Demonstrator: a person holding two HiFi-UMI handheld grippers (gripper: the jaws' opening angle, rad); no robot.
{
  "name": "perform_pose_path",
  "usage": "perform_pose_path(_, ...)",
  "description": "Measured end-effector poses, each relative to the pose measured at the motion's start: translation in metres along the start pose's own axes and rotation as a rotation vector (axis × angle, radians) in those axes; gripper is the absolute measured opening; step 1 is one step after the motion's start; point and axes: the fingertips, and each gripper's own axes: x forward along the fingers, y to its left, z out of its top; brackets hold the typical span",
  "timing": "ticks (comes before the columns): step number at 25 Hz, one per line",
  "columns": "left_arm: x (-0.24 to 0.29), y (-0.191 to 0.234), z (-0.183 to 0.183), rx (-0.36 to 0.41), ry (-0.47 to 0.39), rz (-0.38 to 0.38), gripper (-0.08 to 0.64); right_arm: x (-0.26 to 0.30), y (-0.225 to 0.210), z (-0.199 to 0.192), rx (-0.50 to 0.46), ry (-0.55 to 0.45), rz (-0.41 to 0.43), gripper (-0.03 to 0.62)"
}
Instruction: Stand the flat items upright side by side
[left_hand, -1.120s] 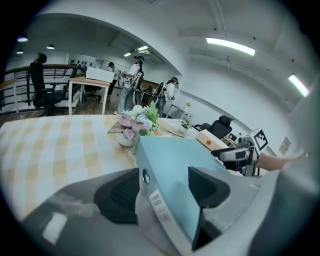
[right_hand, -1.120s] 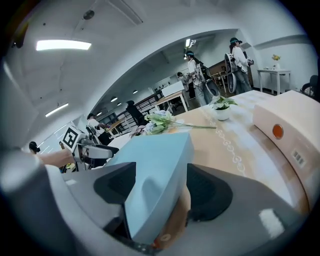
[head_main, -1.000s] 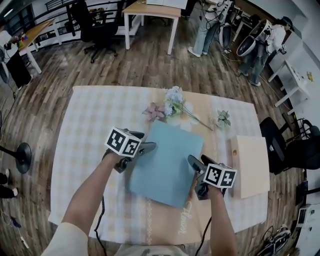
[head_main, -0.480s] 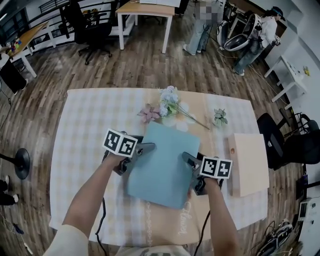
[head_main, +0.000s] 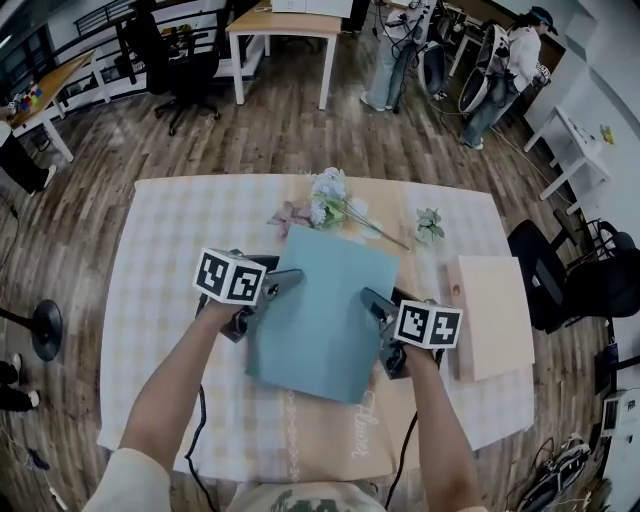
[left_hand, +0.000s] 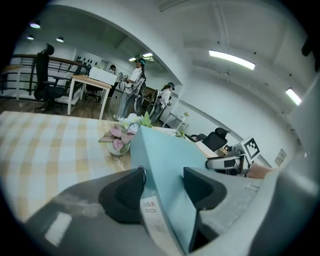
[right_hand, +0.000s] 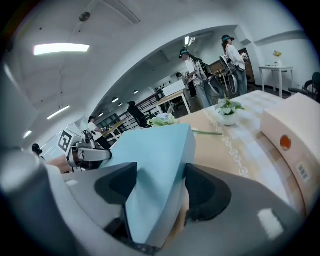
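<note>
While the left gripper (head_main: 285, 283) and right gripper (head_main: 372, 305) grasp the blue box (head_main: 325, 310) by opposite edges, their fingers having just been closing onto it, I want even pressure and both hands rising together so it tips upright without twisting. It seems lifted, tilted over the middle of the bench (head_main: 170, 230), near the flowers (head_main: 330, 195). It is thin and plain, with a label on its spine. A tan box (head_main: 495, 315) lies flat to its right.

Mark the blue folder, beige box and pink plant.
folder (head_main: 325, 312): head view, middle of its cover.
box (head_main: 495, 318): head view, top face.
pink plant (left_hand: 117, 136): left gripper view, its leaves.
</note>
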Motion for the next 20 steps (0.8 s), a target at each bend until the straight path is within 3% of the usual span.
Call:
perform_pose_path(8, -0.04, -0.048, 0.028, 0.069, -0.149, 0.099, 0.245, -0.053, 0.028, 0.042, -0.206, -0.136, 0.015, 0.293)
perform_pose_path(14, -0.075, -0.079, 0.028, 0.088, -0.229, 0.178, 0.242, -0.087, 0.057, 0.051, -0.334, -0.206, 0.032, 0.281)
perform_pose_path(20, -0.106, -0.114, 0.028, 0.165, -0.306, 0.263, 0.242, -0.122, 0.077, 0.054, -0.433, -0.287, 0.06, 0.272)
